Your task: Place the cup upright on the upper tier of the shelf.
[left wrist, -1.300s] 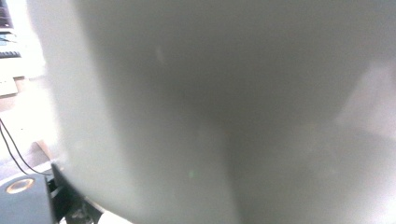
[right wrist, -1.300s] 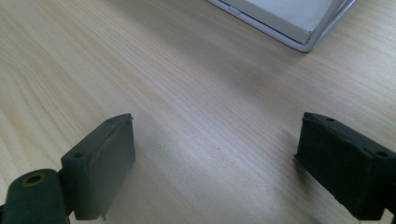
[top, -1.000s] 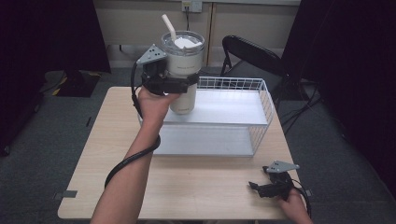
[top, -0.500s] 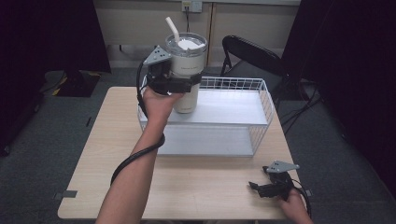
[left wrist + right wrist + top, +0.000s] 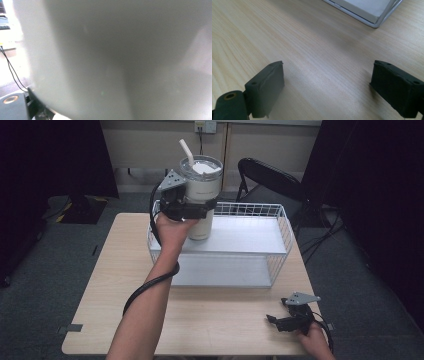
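A tall pale tumbler [image 5: 202, 190] with a clear lid and a white straw stands upright over the left end of a white wire basket [image 5: 272, 211]. My left gripper [image 5: 192, 212] is shut on its side at mid-height. The tumbler's base is low inside the basket; whether it touches the floor I cannot tell. In the left gripper view the tumbler's grey wall [image 5: 112, 62] sits right against the camera. My right gripper [image 5: 287, 320] lies on the wooden table [image 5: 215, 315] near its front right corner, open [image 5: 327, 75] with nothing between its fingers.
The basket has a white floor panel, and its near corner [image 5: 372, 12] lies ahead of the right gripper. A black folding chair [image 5: 270, 177] stands behind the table. Bare tabletop [image 5: 312, 45] stretches between the right gripper and the basket.
My left hand has carried the tumbler a little to the right over the basket. The right gripper has stayed where it was.
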`<state>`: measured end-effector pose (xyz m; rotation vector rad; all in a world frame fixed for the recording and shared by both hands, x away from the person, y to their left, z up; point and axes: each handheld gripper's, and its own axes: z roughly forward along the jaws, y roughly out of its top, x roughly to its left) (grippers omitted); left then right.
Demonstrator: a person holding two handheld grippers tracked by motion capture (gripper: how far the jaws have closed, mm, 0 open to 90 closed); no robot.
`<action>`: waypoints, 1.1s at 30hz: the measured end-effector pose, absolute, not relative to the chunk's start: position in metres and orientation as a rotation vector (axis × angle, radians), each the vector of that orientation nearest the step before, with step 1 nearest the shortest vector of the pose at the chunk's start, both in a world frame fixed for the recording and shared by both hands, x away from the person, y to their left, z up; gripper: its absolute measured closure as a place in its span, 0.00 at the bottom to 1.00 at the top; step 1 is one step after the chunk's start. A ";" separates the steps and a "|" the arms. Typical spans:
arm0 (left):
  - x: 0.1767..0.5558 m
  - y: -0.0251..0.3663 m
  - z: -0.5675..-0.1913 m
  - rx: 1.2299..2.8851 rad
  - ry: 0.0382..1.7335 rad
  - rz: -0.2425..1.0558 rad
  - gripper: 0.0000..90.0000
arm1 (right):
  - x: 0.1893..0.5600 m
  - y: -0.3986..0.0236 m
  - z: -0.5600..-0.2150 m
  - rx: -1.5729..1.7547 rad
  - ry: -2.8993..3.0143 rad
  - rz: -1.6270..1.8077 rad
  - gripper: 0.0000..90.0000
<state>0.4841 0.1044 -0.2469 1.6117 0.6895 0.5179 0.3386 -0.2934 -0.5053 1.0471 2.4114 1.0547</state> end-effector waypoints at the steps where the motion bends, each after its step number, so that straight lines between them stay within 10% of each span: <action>1: 0.484 0.104 -0.247 1.612 0.693 0.520 0.09 | 0.339 -0.293 -0.505 1.048 2.411 1.055 0.12; 33: 0.494 0.094 -0.258 1.599 0.716 0.531 0.08 | 0.338 -0.293 -0.505 1.046 2.410 1.055 0.12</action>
